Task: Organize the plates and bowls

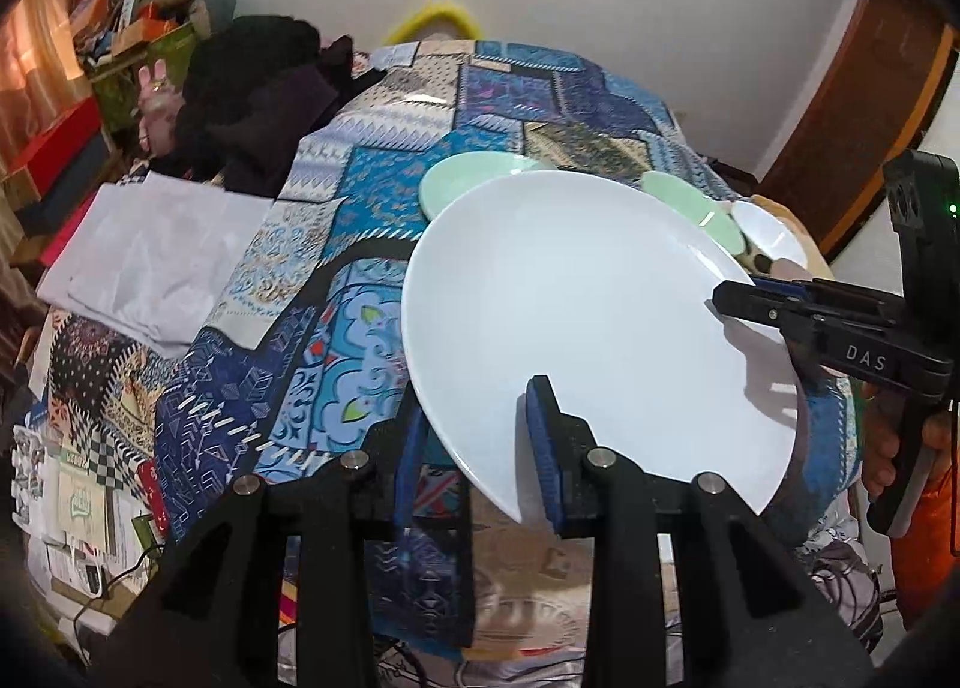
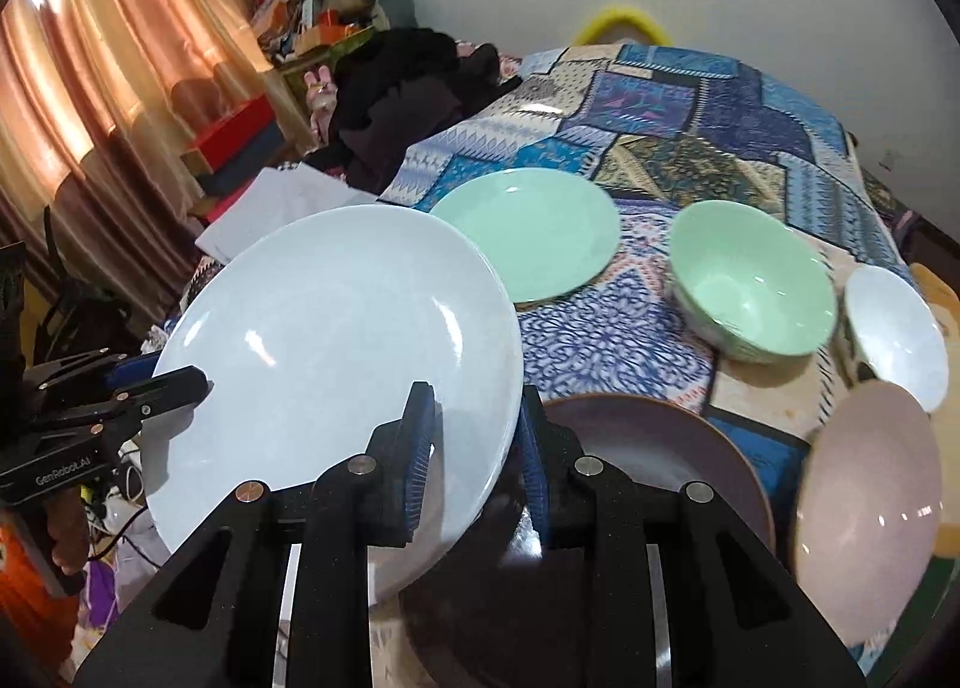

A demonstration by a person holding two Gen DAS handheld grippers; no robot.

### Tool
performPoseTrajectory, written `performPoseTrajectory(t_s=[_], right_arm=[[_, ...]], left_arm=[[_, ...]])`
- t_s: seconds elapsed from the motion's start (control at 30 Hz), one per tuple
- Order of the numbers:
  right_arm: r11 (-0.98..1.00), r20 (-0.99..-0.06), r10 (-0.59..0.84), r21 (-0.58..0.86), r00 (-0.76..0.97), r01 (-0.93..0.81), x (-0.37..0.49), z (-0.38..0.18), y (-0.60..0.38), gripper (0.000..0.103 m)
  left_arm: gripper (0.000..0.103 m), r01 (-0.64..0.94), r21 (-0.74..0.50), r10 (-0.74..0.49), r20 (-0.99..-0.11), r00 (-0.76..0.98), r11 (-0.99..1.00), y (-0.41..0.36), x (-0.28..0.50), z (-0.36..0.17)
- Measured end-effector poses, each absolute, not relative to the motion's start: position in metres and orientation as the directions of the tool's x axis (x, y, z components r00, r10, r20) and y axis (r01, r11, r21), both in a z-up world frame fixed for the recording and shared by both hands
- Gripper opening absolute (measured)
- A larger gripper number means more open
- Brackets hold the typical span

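- White plate (image 1: 576, 292): I am holding it tilted in the air above the patterned cloth (image 1: 336, 280) that covers the surface, one rim in each tool.
- Left hand-held gripper (image 1: 480, 436): clenched on the plate's near rim, one pad above and one below.
- Right hand-held gripper (image 2: 477, 448): clamping the opposite rim in the same way; in the left view its finger lies on the plate's right edge.
- Green plate (image 2: 528, 232), green bowl (image 2: 750, 292), small white bowl (image 2: 894, 334): resting on the cloth, apart from one another.
- Pink plate (image 2: 660, 448) and pink bowl (image 2: 864, 508): nearest the right tool, with the plate partly under the white one.
- Risk: both grips are taking only the glossy rim, so I am judging a slip likely if the two hands drift apart or twist unevenly.
- Risk: lowering carelessly could knock the pink plate or the green plate just beyond.
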State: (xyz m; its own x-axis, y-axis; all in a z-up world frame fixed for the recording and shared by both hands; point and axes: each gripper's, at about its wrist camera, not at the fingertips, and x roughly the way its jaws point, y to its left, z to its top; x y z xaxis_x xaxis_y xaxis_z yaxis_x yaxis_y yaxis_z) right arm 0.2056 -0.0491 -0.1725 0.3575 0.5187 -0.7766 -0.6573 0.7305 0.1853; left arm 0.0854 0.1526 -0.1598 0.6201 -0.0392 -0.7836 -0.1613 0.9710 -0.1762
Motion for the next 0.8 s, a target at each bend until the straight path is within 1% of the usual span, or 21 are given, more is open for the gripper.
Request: performPoseTrajectory(t_s=[0.47,0.8], right_arm=[[0.793,-0.753,0.5,0.199,0.428,-0.576,0.186,-0.165,-0.112,0.025],[0.827,-0.76,0.478,0.22,0.44,-0.518,0.18,-0.175,-0.148,0.025]], left_arm=[[0.032,-0.043,-0.157,-0.098,-0.781,0.617,0.987,0.096,0.091,-0.145],[0.033,0.009,-0.161,-0.137,-0.807,0.575,0.987,0.066,0.106,-0.16]])
